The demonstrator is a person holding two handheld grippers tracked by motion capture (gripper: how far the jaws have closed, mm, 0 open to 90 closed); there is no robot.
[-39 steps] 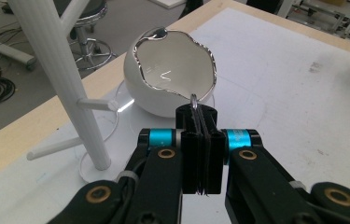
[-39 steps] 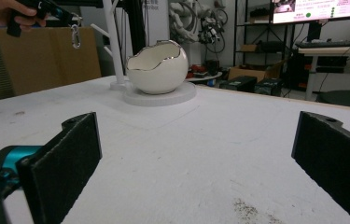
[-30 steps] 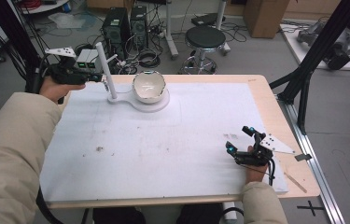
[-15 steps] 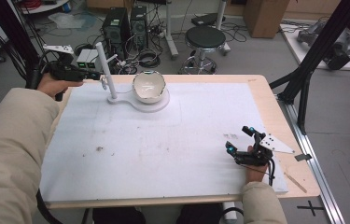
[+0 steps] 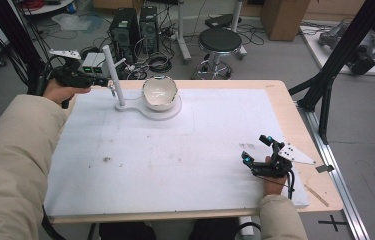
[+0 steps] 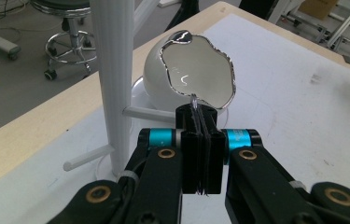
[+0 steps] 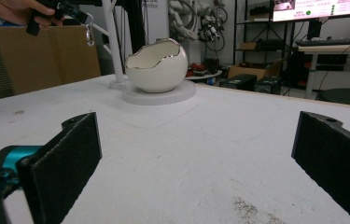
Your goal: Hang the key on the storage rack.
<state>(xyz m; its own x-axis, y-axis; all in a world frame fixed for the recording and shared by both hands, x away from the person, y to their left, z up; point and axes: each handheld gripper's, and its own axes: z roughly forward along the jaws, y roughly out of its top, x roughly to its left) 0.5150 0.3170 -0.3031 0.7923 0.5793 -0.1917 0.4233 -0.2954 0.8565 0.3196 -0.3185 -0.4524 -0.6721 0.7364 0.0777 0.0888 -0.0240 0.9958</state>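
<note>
**Ring pinched, not hung yet**

Near the tabletop's (image 5: 185, 165) far-left corner sits the white stand (image 5: 113, 75), its egg-shaped bowl (image 5: 159, 93) alongside. Your left gripper (image 6: 199, 122) is clamped on a small ring (image 7: 89, 35) just beside the pegs; hanging's probably left. Your right gripper (image 5: 260, 152) rests gaping, empty, by the near-right edge.

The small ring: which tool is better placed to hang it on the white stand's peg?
Left. The left tool is shut on the small ring right beside the white stand, its pegs close ahead. The right tool is open, holding nothing, near the table's front right edge.
</note>
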